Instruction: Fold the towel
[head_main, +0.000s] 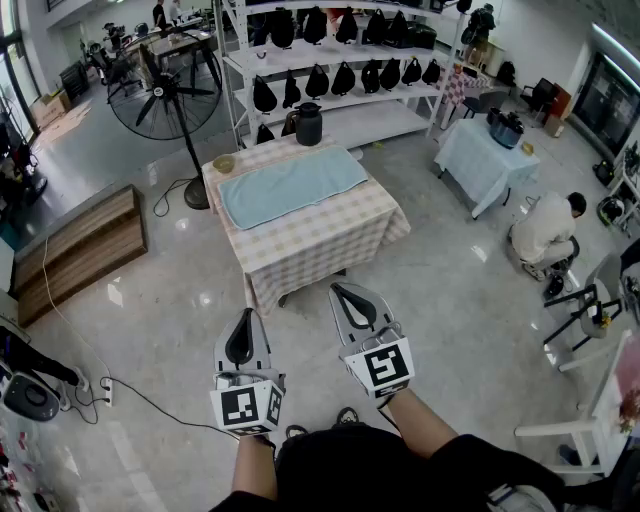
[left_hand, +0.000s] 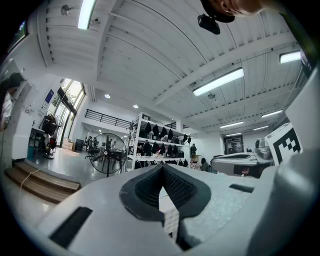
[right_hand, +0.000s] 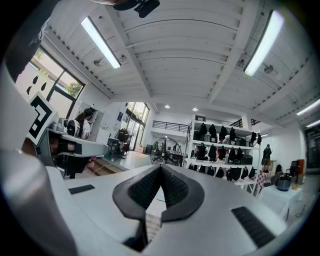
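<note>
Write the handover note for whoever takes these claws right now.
Claws: left claw shut, empty; right claw shut, empty. Both are over the floor, short of the table.
Things: towel lies spread flat on the table, with neither claw near it.
Done: nothing; no fold yet.
Left: step up, grip a towel edge, fold it over.

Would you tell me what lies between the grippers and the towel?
In the head view, only bare floor and the near part of the checked tablecloth lie there, short of the towel.
</note>
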